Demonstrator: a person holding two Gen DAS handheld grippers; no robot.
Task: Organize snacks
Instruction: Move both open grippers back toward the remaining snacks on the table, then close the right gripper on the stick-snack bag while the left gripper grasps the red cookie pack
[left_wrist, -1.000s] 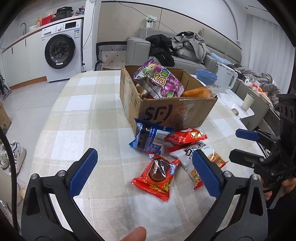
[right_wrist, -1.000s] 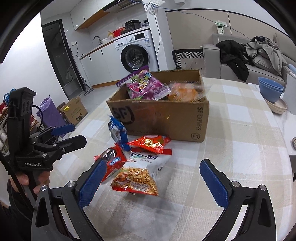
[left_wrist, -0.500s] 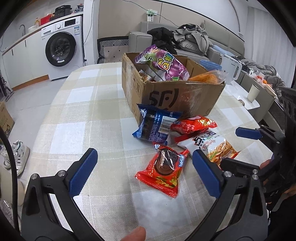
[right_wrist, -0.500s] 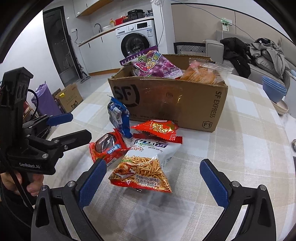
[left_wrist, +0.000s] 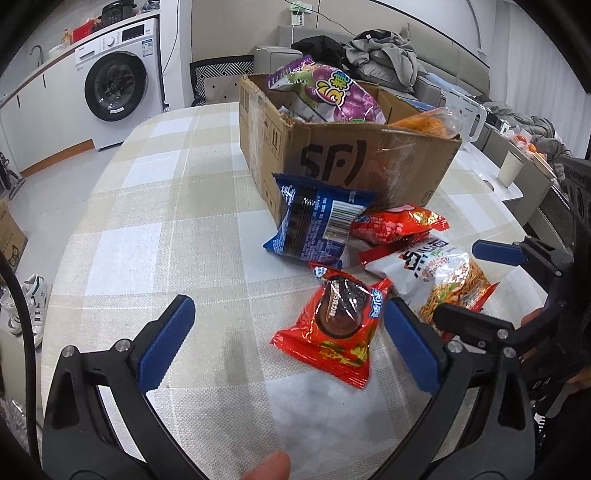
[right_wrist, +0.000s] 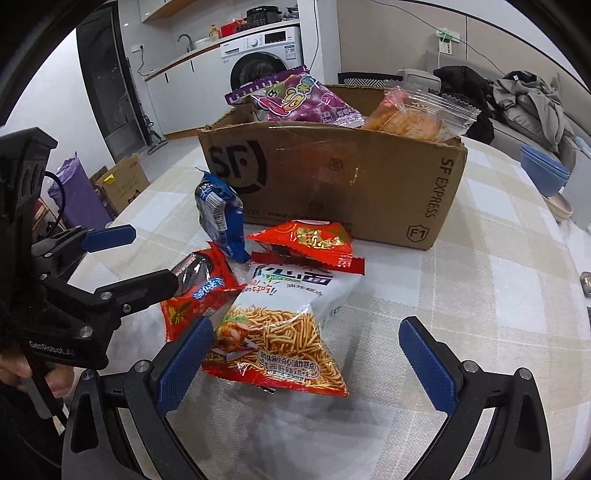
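Observation:
A cardboard box (left_wrist: 343, 166) (right_wrist: 332, 184) stands on the checked table, holding a purple snack bag (left_wrist: 328, 94) and a clear packet of orange snacks (right_wrist: 413, 114). In front of it lie a blue packet (left_wrist: 317, 221), a red packet (left_wrist: 397, 223), a white noodle-snack bag (right_wrist: 280, 328) and a red cookie packet (left_wrist: 340, 325). My left gripper (left_wrist: 288, 343) is open, low over the table, with the cookie packet near its right finger. My right gripper (right_wrist: 303, 358) is open around the near end of the noodle-snack bag.
The checked tablecloth (left_wrist: 155, 229) runs left to the table edge. Blue bowls (right_wrist: 545, 177) sit at the right side of the table. A washing machine (left_wrist: 114, 92), a sofa with clothes (left_wrist: 384, 55) and a floor carton (right_wrist: 122, 181) are beyond.
Both grippers have moved forward and lower toward the loose packets. The noodle-snack bag now lies between the right fingers. Both stay open.

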